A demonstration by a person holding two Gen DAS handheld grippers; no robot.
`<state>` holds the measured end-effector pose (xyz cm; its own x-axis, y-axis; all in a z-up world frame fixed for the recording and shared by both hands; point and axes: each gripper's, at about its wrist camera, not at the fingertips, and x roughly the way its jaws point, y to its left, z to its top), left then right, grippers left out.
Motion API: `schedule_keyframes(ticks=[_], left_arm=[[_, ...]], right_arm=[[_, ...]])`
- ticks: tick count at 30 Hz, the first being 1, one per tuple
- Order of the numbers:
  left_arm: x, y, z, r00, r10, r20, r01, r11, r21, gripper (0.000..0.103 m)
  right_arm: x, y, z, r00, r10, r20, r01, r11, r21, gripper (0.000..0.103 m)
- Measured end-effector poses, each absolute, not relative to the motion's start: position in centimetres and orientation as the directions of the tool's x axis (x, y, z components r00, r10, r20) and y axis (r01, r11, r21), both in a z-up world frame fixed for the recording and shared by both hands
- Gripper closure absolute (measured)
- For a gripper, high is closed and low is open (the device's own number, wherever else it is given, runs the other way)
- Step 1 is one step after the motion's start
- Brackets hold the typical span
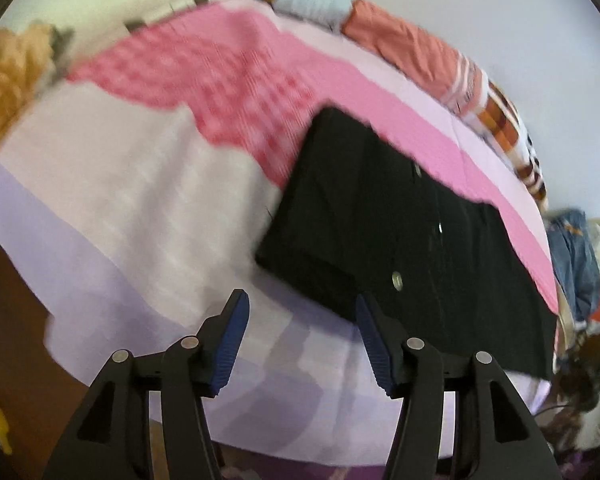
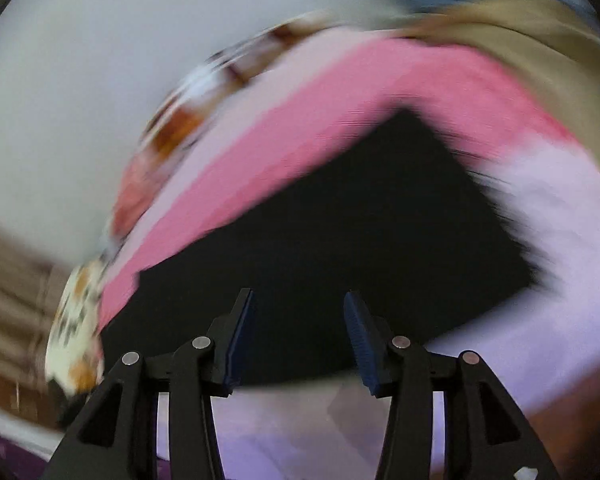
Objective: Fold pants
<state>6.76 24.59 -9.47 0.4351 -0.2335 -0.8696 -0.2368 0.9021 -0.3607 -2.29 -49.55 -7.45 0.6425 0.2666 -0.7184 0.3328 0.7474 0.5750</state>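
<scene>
A bed covered in a pink, white and lilac sheet fills both views, giving a broad flat surface to fold on. On it lie the black pants, spread flat as a dark rectangle with straight edges (a few metal buttons glint on the cloth), which suggests a fold has been laid and the cloth let go. The left gripper hangs over the near edge of the sheet with its jaws apart and nothing between them; the pants' near corner lies just beyond its right finger. The right gripper, in a blurred view, also has its jaws apart and empty, above the pants' near edge.
</scene>
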Motion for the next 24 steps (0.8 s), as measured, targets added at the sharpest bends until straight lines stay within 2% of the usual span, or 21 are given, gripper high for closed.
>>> schedule_keyframes(ticks=[2,4,12,13,14,15,16,17,21,24], left_arm=[[6.8,23.5,-10.0,0.413,-0.247,-0.876,-0.21,0.911,-0.356,0.046],[6.9,22.6,-10.1,0.414,-0.253,-0.874,-0.184,0.917,-0.353,0.046],[7.6,21.5,-9.7,0.446,-0.308,-0.84,-0.14,0.903,-0.406,0.047],[7.5,21.5,-9.6,0.452,-0.294,-0.842,-0.136,0.91,-0.391,0.05],[7.5,21.5,-9.6,0.451,-0.282,-0.847,-0.14,0.915,-0.379,0.057],[7.5,21.6,-9.7,0.447,-0.276,-0.851,-0.146,0.916,-0.374,0.065],[7.5,21.9,-9.8,0.445,-0.277,-0.852,-0.155,0.913,-0.378,0.069],[7.5,22.4,-9.9,0.446,-0.286,-0.848,-0.165,0.905,-0.392,0.073],[7.6,23.2,-10.0,0.436,-0.334,-0.836,-0.168,0.882,-0.44,0.074],[7.7,22.9,-10.1,0.417,-0.37,-0.83,-0.144,0.875,-0.462,0.074]], right_arm=[[-5.9,-52.4,-9.1,0.664,0.206,-0.719,0.432,0.679,0.594,0.059],[-7.9,-53.8,-10.3,0.713,0.211,-0.669,0.456,0.586,0.67,0.059],[-7.0,-53.7,-11.8,0.77,0.269,-0.578,0.407,0.491,0.77,0.06],[-6.6,-53.5,-11.7,0.77,0.278,-0.574,0.399,0.492,0.774,0.065],[-6.5,-53.2,-11.5,0.771,0.288,-0.568,0.39,0.493,0.778,0.074],[-6.3,-52.8,-11.4,0.764,0.291,-0.577,0.386,0.511,0.768,0.078],[-6.0,-52.5,-11.1,0.75,0.285,-0.597,0.392,0.536,0.748,0.084],[-5.8,-52.1,-10.9,0.735,0.277,-0.619,0.4,0.56,0.726,0.087],[-5.6,-51.7,-10.9,0.727,0.281,-0.626,0.399,0.57,0.718,0.088],[-5.5,-51.7,-10.9,0.737,0.32,-0.595,0.384,0.526,0.759,0.087]])
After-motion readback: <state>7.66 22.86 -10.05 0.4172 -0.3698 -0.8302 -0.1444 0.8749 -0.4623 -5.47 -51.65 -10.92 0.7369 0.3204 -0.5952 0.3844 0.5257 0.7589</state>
